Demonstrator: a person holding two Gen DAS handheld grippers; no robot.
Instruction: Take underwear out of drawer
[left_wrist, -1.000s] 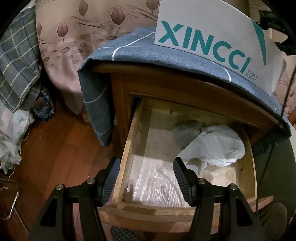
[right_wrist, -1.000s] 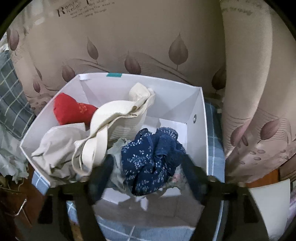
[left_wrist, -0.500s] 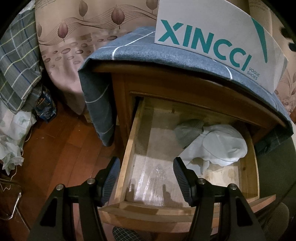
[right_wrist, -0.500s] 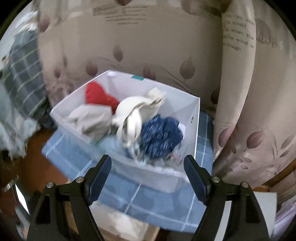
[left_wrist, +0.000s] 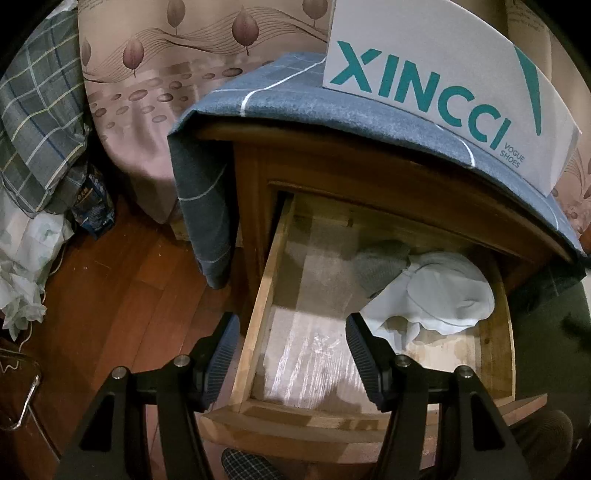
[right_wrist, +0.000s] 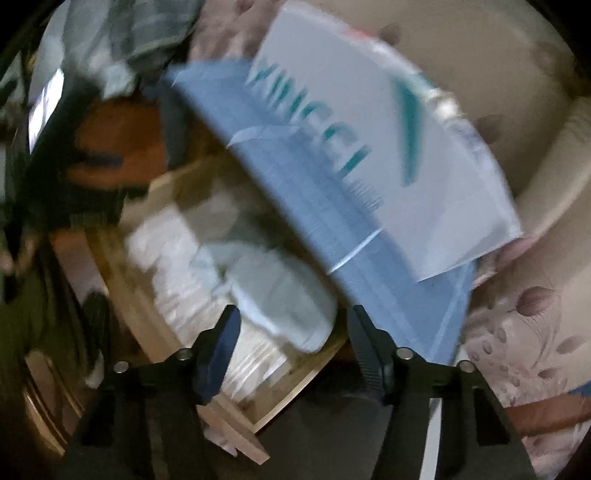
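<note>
- Your left hand-held gripper (left_wrist: 290, 347) hangs over the front left corner of the open wooden drawer (left_wrist: 258, 314), jaws parted to a middling gap with nothing between them; one finger sits outside the drawer's left wall, the other above the lined bottom.
- The underwear (left_wrist: 436, 295), a pale crumpled bundle with a grey piece against it at 10 o'clock, lies in the drawer's back right part, at about 2 o'clock from that gripper and apart from it.
- Your right hand-held gripper (right_wrist: 291, 343), in a motion-blurred view, points down at the same drawer; its jaws have just been closing yet stand apart, empty, with the pale underwear (right_wrist: 273, 295) just beyond the tips at 12 o'clock.
- A white XINCCI shoe box (left_wrist: 443, 81) stands on the blue checked cloth (left_wrist: 295, 99) draped over the nightstand, at 12 o'clock from the drawer.
</note>
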